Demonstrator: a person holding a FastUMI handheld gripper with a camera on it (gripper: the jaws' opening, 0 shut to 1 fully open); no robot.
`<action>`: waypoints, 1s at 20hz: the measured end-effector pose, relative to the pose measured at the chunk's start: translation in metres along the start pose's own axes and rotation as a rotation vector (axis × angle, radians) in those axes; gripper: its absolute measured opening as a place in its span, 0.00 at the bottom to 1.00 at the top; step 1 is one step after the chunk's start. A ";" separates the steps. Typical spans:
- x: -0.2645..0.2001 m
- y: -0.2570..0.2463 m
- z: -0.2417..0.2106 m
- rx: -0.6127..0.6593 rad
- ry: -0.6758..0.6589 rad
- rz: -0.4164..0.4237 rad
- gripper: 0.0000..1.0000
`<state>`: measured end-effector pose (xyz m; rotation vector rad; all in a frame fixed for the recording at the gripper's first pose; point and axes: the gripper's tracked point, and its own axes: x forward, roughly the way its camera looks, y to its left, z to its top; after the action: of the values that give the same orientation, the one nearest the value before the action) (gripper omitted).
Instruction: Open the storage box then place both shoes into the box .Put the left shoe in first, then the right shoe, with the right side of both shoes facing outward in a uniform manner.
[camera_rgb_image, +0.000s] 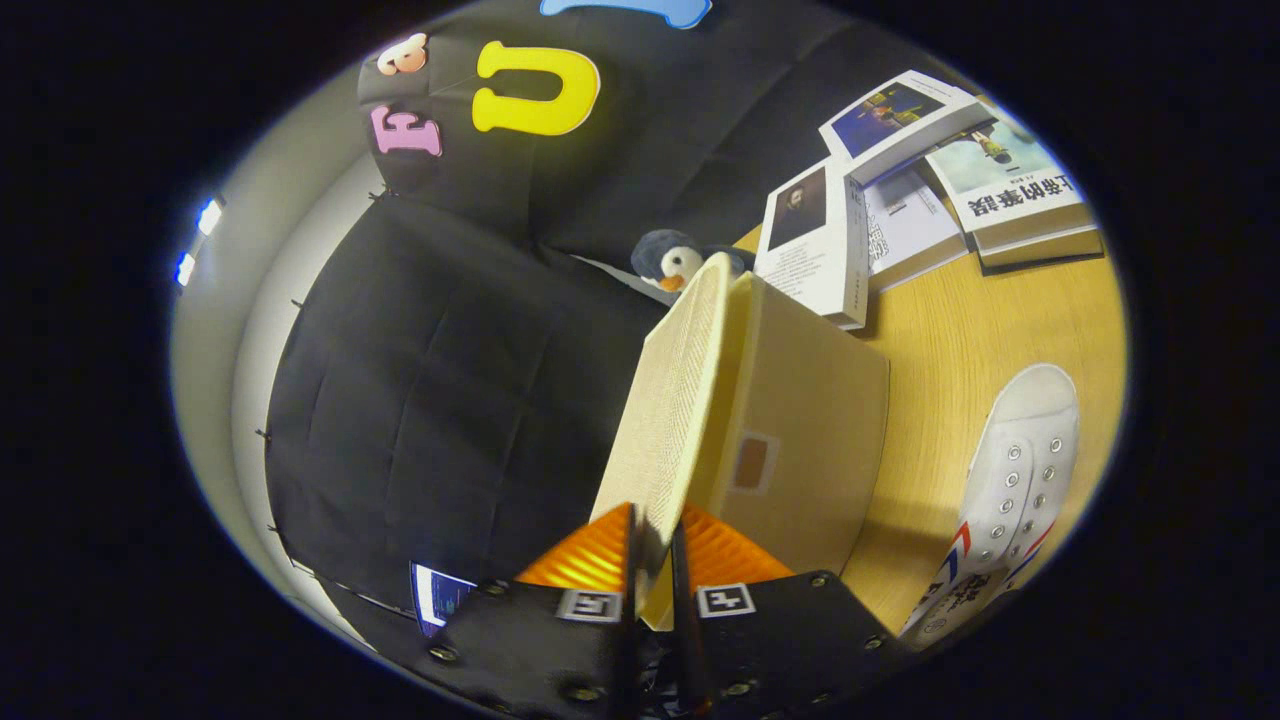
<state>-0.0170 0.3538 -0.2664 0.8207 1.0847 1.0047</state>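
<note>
My gripper (655, 545) is shut on the edge of the beige woven lid (670, 400) of the storage box. The lid stands lifted, tilted up and away from the box body (810, 430), which rests on the wooden table (950, 340). The box body is a beige fabric cube with a small brown label patch on its side. A white canvas shoe (1020, 480) with metal eyelets and red-and-blue stripes lies on the table to the right of the box, beside my fingers. The inside of the box is hidden behind the raised lid.
Several books (930, 190) lie on the table beyond the box. A small penguin plush toy (672, 262) sits behind the box near the black cloth wall. A pale wall (260, 300) rises at the far left.
</note>
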 end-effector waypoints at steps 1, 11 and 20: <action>0.001 0.011 -0.002 0.019 0.003 0.014 0.11; 0.023 0.110 0.021 -0.175 0.021 0.096 0.11; 0.107 0.195 0.019 -0.299 0.111 0.125 0.15</action>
<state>-0.0301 0.5197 -0.1174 0.6001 0.9543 1.2950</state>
